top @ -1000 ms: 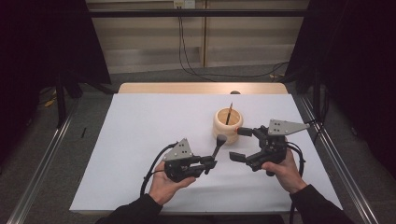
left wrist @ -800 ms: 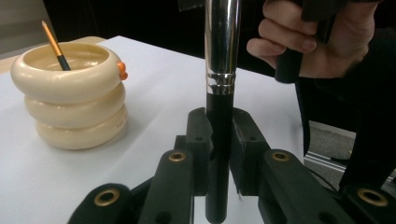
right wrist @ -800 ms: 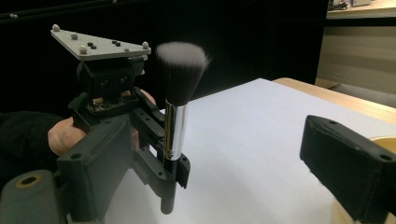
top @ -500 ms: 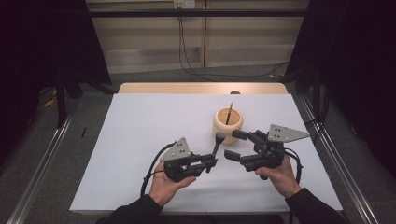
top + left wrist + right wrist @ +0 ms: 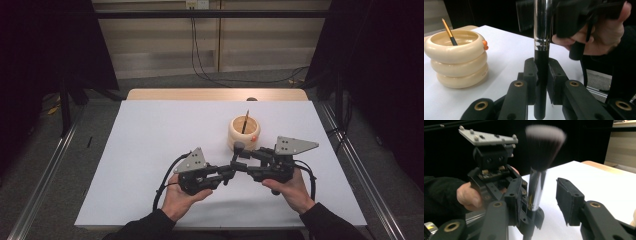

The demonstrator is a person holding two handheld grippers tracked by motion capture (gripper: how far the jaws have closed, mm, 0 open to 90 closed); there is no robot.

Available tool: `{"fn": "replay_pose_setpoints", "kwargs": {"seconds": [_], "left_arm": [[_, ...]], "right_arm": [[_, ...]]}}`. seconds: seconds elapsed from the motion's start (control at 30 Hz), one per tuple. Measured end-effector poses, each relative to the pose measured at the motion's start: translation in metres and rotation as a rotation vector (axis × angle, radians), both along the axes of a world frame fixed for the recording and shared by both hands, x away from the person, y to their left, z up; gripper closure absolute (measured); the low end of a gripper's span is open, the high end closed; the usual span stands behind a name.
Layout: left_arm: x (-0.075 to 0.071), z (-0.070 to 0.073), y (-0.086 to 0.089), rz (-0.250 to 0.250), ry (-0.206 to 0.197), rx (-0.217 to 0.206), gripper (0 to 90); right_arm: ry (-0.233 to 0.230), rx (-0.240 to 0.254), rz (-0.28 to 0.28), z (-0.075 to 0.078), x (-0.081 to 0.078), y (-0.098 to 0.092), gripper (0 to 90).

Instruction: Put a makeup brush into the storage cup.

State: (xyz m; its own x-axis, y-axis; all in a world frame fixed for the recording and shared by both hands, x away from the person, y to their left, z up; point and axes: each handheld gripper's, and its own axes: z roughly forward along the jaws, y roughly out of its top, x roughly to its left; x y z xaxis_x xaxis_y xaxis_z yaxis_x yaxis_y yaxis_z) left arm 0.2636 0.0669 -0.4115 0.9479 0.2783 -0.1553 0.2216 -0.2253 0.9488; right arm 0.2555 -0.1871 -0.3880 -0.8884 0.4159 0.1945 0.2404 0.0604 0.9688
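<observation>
A makeup brush (image 5: 236, 155) stands upright over the white table, its soft dark head (image 5: 545, 145) on top. My left gripper (image 5: 229, 173) is shut on its black handle (image 5: 541, 75), just below the silver ferrule (image 5: 543, 22). My right gripper (image 5: 246, 161) comes in from the right at ferrule height. Its jaws have just been closing, and the ferrule (image 5: 535, 192) stands between them. The left pad is close to the ferrule; the right pad (image 5: 569, 202) is still clearly apart from it. A cream ringed holder (image 5: 243, 134) behind them has a thin brush (image 5: 245, 121) in it.
White paper (image 5: 150, 150) covers the table, and a strip of bare wood (image 5: 200, 94) shows at the far edge. The holder (image 5: 459, 62) stands close to the left of the held brush in the left gripper view. Metal rails (image 5: 45, 175) run along both sides.
My right gripper has moved left up to the brush, and its jaws have narrowed around the ferrule. The left gripper has kept still with the brush in it.
</observation>
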Motion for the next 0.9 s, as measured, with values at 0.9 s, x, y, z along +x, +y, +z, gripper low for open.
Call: {"fn": "replay_pose_setpoints", "kwargs": {"seconds": [0.9], "left_arm": [[0.0012, -0.0090, -0.0029, 0.007, 0.007, -0.005, 78.3]], "right_arm": [[0.022, -0.007, 0.021, -0.0013, 0.0040, 0.0062, 78.2]]}}
